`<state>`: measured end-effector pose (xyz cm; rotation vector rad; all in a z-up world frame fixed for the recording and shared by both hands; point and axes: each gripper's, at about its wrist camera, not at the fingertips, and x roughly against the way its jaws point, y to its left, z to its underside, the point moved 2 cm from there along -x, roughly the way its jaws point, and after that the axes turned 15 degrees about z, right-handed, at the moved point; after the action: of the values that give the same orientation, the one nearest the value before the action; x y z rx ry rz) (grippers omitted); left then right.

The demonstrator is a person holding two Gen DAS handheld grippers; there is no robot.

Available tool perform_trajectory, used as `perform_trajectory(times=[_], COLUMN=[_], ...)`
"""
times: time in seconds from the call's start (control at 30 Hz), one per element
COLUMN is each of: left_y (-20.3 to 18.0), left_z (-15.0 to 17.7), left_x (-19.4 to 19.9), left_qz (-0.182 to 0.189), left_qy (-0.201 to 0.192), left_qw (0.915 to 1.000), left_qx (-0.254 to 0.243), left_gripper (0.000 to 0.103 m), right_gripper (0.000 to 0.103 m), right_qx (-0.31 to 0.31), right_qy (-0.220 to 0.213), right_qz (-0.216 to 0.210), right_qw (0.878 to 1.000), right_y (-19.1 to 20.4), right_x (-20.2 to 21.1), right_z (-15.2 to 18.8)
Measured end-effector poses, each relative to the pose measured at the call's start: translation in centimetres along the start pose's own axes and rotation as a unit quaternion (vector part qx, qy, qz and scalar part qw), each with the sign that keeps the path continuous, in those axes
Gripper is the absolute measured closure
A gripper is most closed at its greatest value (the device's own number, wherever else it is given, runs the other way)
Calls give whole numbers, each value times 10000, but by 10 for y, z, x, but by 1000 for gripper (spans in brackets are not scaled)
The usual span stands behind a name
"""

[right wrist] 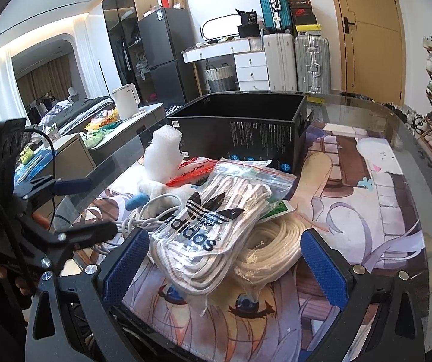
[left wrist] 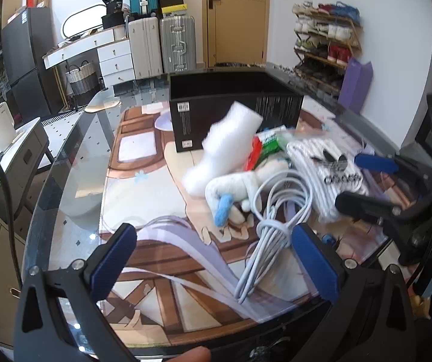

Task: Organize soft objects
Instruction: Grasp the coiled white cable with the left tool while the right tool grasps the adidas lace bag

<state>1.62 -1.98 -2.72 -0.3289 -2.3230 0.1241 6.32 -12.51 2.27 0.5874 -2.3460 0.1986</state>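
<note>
The bagged Adidas socks lie on the bench right between the spread, empty right tongs, long axis slanting toward the black box, while the left tongs, also spread and empty, hover by the white cable

Showing two matching handheld tools: left gripper and right gripper, each built of black plastic arms forking into a wide Y. Carrying blue, finely ribbed pads on the inner faces of the fingers. Gleaming with round silver screws at the pivots. Trailing a thin black cable along the left edge. Bearing triangular cut-outs in the lower arms.
</note>
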Motion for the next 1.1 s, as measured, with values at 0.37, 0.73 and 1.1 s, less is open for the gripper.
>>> perform_trajectory(times=[0.37, 0.73, 1.1], left_y=[-7, -16, -26], left_z=[5, 10, 12], left_x=[-10, -18, -17], left_qz=[316, 658, 1245], left_qy=[153, 216, 243], left_qw=[9994, 9974, 9917], left_qx=[-74, -222, -204], left_gripper=[1, 28, 77], right_gripper=[1, 18, 42], right_qx=[-68, 55, -65], right_qy=[-9, 229, 331], right_qz=[-19, -11, -204], right_qw=[10000, 9997, 9992], right_y=[9, 16, 10], right_x=[-5, -18, -21], right_z=[-13, -11, -6])
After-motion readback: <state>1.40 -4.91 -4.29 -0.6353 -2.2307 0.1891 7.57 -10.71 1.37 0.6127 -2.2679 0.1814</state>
